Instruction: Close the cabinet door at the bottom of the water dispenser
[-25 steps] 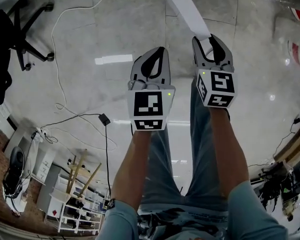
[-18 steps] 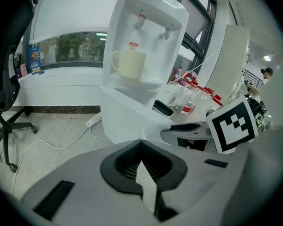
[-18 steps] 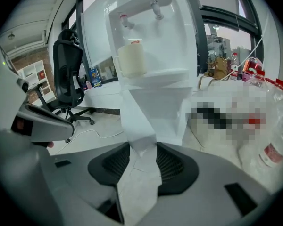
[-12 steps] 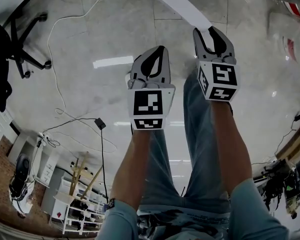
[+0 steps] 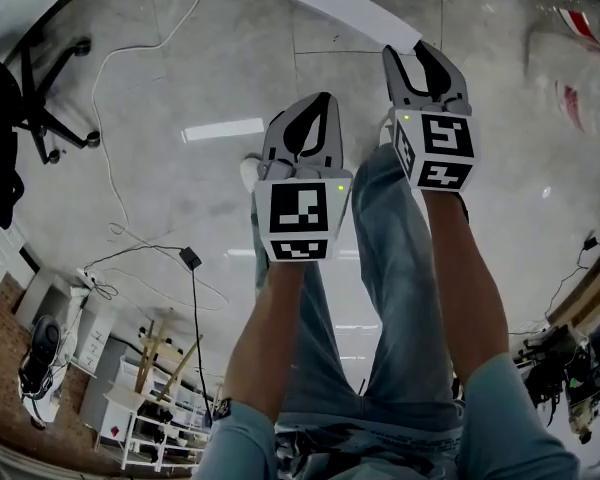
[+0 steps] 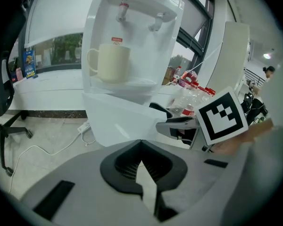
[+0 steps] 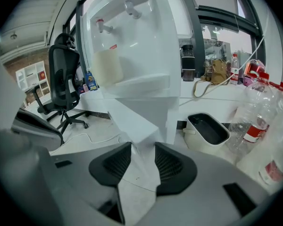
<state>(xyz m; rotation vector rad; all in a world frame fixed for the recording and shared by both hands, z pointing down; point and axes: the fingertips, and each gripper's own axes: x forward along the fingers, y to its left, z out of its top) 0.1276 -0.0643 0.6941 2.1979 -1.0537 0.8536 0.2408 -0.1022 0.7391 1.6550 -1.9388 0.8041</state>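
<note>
My left forearm reaches forward, its left hand-held gripper [image 5: 323,103] angled down at the floor. Its jaws are pressed together with nothing between them. Ahead of it and above stands the water dispenser [image 6: 132,36] with a cream mug [image 6: 111,62] under the taps. A small red label [image 6: 116,39] there is too small to read.

My right forearm runs parallel, and the right hand-held gripper [image 5: 417,56] sits a little further forward. Its jaws stand apart and have just been closing. The free corner of the open white cabinet door [image 7: 132,121] lies between them. I can't be sure the pads touch it.
</note>
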